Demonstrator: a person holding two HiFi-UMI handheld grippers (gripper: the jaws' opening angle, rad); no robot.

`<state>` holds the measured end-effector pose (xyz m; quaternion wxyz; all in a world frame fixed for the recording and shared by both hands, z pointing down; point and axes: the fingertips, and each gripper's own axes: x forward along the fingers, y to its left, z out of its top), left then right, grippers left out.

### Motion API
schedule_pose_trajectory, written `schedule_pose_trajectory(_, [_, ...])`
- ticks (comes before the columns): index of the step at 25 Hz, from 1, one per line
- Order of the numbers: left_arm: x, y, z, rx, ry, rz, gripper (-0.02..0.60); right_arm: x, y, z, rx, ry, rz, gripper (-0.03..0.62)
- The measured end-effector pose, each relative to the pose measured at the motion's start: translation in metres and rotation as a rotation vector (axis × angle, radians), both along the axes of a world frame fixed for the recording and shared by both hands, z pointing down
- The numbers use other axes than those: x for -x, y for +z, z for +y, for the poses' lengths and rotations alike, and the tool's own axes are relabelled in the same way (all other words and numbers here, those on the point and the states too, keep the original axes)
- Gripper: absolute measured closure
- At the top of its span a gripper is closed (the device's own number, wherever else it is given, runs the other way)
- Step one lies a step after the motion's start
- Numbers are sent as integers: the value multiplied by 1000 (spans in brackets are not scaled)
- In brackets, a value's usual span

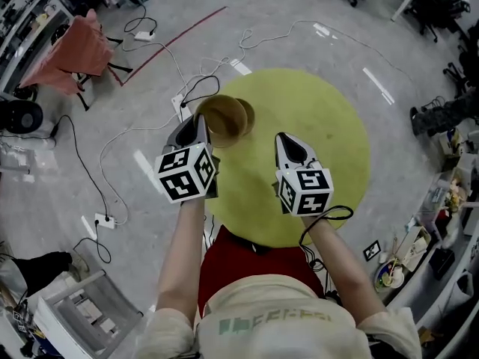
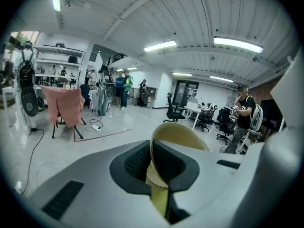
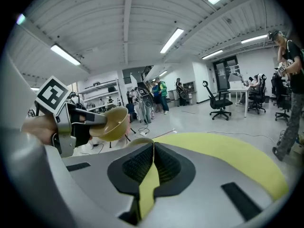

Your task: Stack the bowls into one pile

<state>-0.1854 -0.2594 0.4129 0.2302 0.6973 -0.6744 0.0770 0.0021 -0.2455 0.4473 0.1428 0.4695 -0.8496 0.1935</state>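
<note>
The left gripper [image 1: 200, 124] is pinching a bowl [image 1: 222, 117] by its rim over the table [image 1: 337, 148]. What looks like a second bowl [image 1: 248, 115] is peeking out at its three o'clock. The right gripper [image 1: 289, 142], jaws pressed together on nothing, is idling at five o'clock.

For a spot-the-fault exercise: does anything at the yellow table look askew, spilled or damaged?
Nothing stands out. The left gripper holds a bowl by its rim over the table edge, roughly upright. The right gripper is shut and empty. No spill or damage shows.
</note>
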Motion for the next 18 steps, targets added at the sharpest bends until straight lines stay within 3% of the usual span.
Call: schedule_pose_trajectory(18, [-1,63,-69,104,143,18,549,11,40,-46,78,103,61,557])
